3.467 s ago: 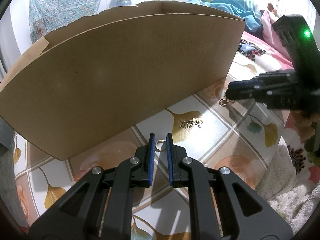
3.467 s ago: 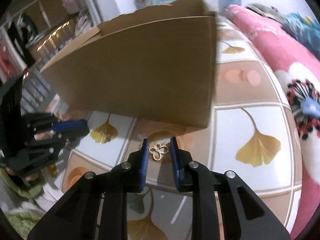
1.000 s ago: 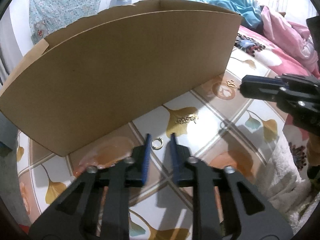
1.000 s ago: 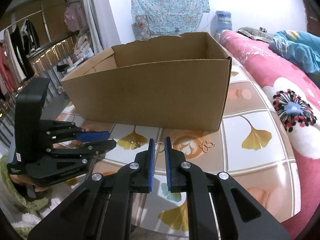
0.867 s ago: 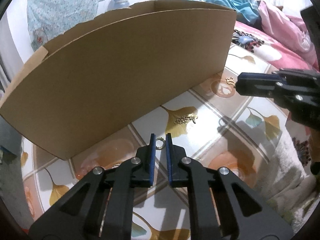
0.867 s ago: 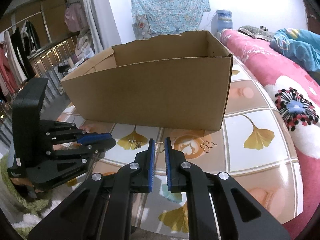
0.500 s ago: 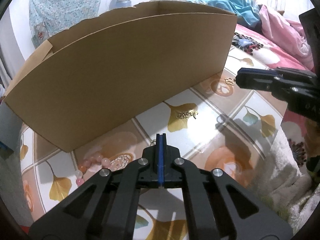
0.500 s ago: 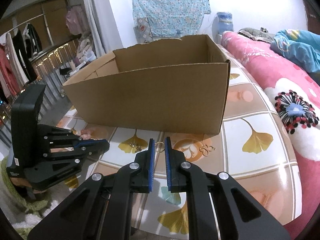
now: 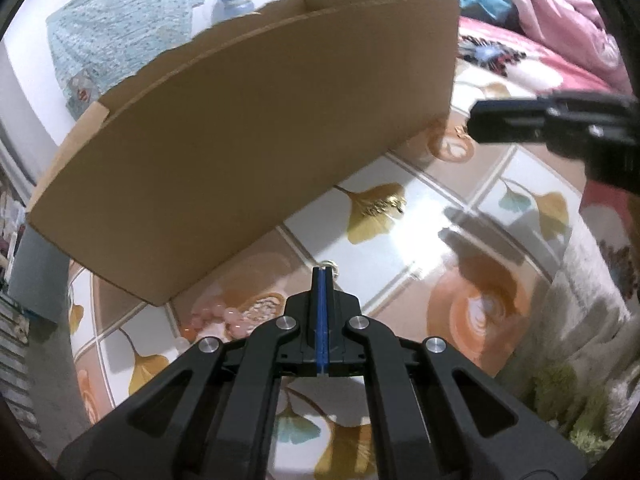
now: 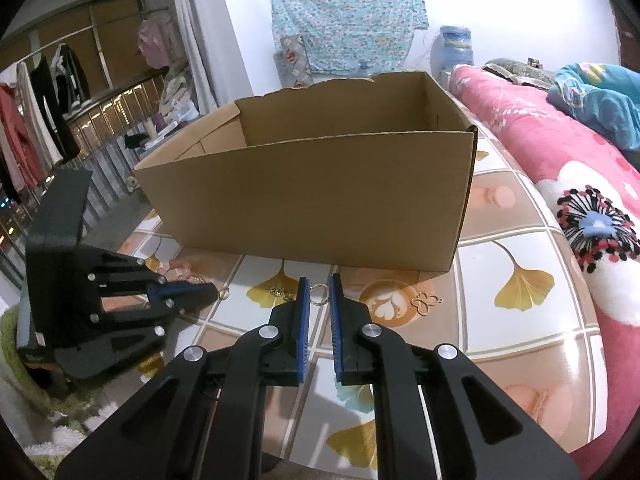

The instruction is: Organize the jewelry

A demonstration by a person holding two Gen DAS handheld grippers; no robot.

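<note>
An open cardboard box (image 10: 312, 196) stands on the tiled table; it also shows in the left wrist view (image 9: 240, 152). My left gripper (image 9: 322, 274) is shut on a small gold ring (image 9: 330, 266) and holds it just above the table, in front of the box; it also shows in the right wrist view (image 10: 208, 292). My right gripper (image 10: 318, 286) is shut on another gold ring (image 10: 318, 289), raised before the box; it also shows in the left wrist view (image 9: 476, 126). A gold chain piece (image 10: 278, 291) and a gold butterfly pendant (image 10: 425, 303) lie on the table.
A pink bead bracelet (image 9: 222, 316) lies by the box's near left corner. A pink floral blanket (image 10: 580, 184) borders the table on the right. A fluffy rug (image 9: 580, 320) lies below the table edge. A railing and hanging clothes (image 10: 48, 92) are at far left.
My left gripper has closed fully on the ring and lifted slightly toward the box. My right gripper has risen higher, holding its ring.
</note>
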